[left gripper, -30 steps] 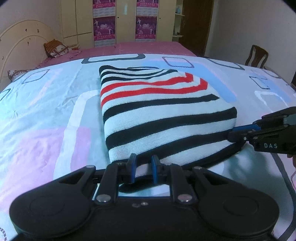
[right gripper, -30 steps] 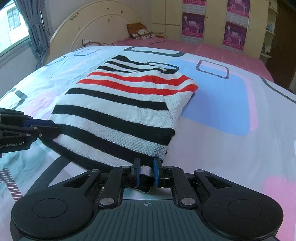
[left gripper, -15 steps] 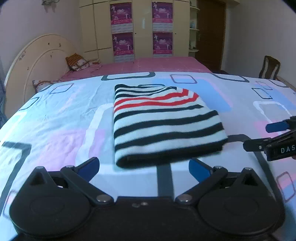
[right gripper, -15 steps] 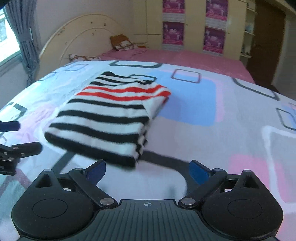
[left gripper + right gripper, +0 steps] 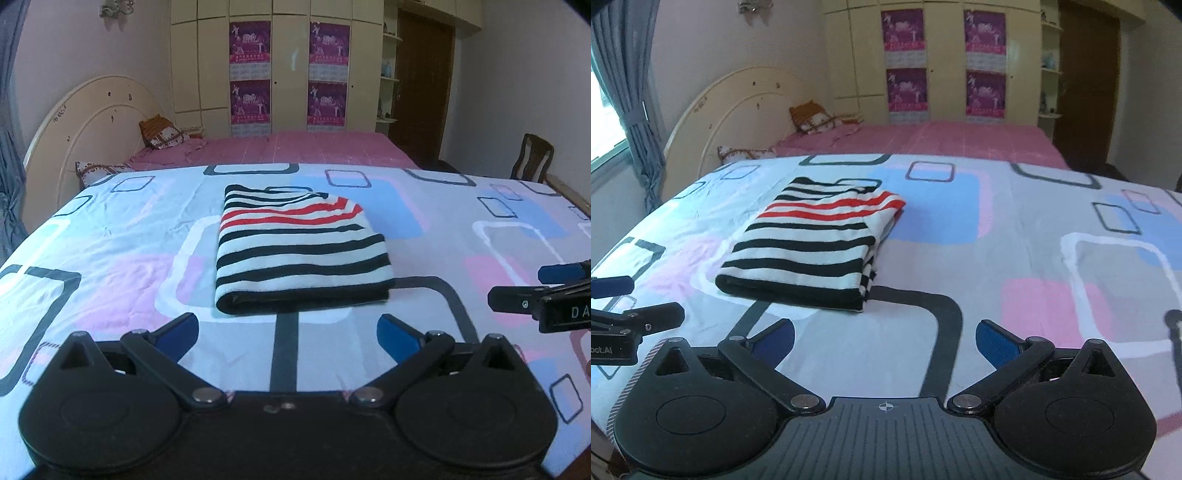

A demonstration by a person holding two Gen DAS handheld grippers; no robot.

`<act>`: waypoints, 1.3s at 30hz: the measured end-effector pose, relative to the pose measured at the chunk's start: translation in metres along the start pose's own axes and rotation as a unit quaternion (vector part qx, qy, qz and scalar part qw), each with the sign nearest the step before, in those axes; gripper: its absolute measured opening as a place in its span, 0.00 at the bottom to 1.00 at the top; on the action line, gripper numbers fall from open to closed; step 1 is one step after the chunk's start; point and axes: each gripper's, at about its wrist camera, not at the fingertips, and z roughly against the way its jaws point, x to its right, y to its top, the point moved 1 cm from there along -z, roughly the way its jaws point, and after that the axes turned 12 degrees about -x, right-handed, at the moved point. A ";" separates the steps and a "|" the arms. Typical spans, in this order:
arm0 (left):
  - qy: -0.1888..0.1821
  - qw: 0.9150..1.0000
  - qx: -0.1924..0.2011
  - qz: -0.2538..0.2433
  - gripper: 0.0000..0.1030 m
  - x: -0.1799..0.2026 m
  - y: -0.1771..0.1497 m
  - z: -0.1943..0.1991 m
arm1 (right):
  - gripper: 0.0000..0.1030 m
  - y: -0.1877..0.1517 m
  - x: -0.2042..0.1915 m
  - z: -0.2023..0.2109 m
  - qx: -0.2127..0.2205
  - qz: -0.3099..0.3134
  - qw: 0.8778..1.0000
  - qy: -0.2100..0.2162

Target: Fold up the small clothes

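Striped top (image 5: 301, 251) lies folded on bed (image 5: 110, 251) — nothing gripped. Left gripper (image 5: 288, 332) spread wide; right gripper (image 5: 884, 341) jaws opening, empty. Risk: fold snagged and undone if grippers are swept back low.

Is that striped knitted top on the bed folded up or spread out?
Folded. The black, white and red striped knitted top lies as a compact rectangle, with stacked layers showing along its near edge and right side.

This is a home bedroom: a bed (image 5: 110, 240) with a patterned sheet and a rounded cream headboard (image 5: 85, 122), pillows (image 5: 162, 134), a tall wardrobe (image 5: 288, 66) bearing purple posters (image 5: 250, 44), a window curtain (image 5: 624, 92) and a wooden door (image 5: 424, 85).
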 end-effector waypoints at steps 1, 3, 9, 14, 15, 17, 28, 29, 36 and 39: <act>-0.002 1.000 0.003 0.000 1.00 0.001 -0.003 0.005 | 1.00 -0.004 -0.001 0.005 0.000 0.001 1.000 -0.001; -0.003 1.000 0.006 0.000 1.00 0.003 -0.009 0.015 | 1.00 -0.011 -0.005 0.015 0.003 0.003 1.000 -0.006; -0.005 1.000 0.020 -0.001 1.00 0.009 -0.028 0.046 | 1.00 -0.038 -0.014 0.048 0.021 -0.003 1.000 -0.011; -0.008 1.000 0.030 -0.003 1.00 0.013 -0.044 0.070 | 1.00 -0.061 -0.023 0.076 0.031 -0.009 0.999 -0.009; -0.008 0.999 0.031 -0.004 1.00 0.014 -0.047 0.074 | 1.00 -0.066 -0.025 0.082 0.032 -0.010 0.999 -0.009; -0.012 0.999 0.035 -0.004 1.00 0.015 -0.052 0.081 | 1.00 -0.074 -0.027 0.092 0.036 -0.011 0.999 -0.010; -0.020 0.998 0.060 -0.002 1.00 0.022 -0.063 0.105 | 1.00 -0.097 -0.032 0.129 0.060 -0.022 0.998 -0.016; -0.021 0.998 0.061 -0.001 1.00 0.022 -0.063 0.106 | 1.00 -0.097 -0.032 0.130 0.062 -0.022 0.998 -0.016; -0.023 0.998 0.066 0.004 1.00 0.022 -0.065 0.108 | 1.00 -0.093 -0.030 0.136 0.074 -0.023 0.997 -0.014; -0.023 0.997 0.069 0.004 1.00 0.023 -0.064 0.110 | 1.00 -0.093 -0.030 0.137 0.074 -0.023 0.997 -0.015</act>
